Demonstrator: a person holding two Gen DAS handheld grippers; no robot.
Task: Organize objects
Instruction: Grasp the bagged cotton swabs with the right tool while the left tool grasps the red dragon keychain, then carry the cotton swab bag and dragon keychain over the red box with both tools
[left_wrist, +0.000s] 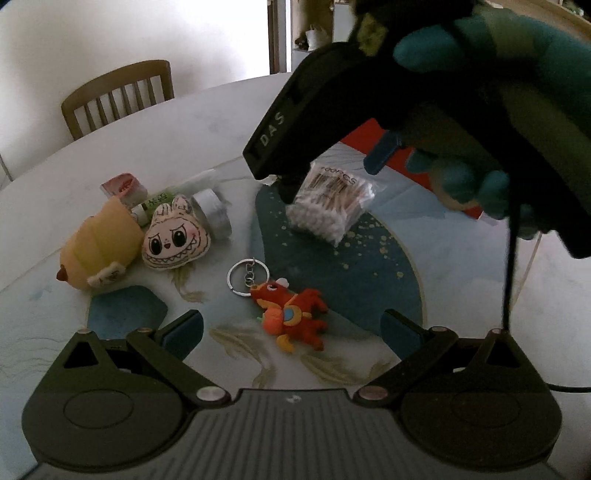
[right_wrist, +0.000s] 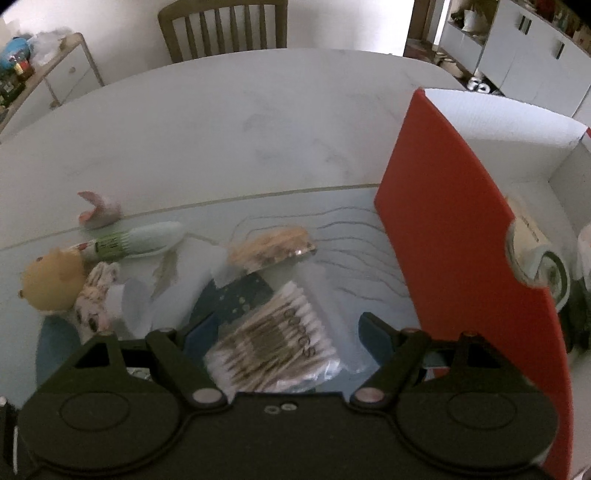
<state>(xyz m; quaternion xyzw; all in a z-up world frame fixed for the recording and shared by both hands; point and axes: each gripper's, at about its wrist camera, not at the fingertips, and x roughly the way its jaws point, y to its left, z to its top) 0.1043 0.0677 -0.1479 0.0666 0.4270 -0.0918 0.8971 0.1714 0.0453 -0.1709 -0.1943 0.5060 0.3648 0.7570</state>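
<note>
Right gripper (right_wrist: 291, 328) jaws wide, straddling bag of cotton swabs (right_wrist: 275, 350) lying flat on placemat (right_wrist: 332, 236) beside red box (right_wrist: 454, 236); light, crinkly, slippery, best pinched mid-bundle; left gripper (left_wrist: 291, 328) wide, empty.

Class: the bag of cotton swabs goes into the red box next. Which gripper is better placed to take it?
Right: the right gripper hangs open directly over the bag of cotton swabs, beside the red box. The left gripper faces the dragon keychain.
</note>
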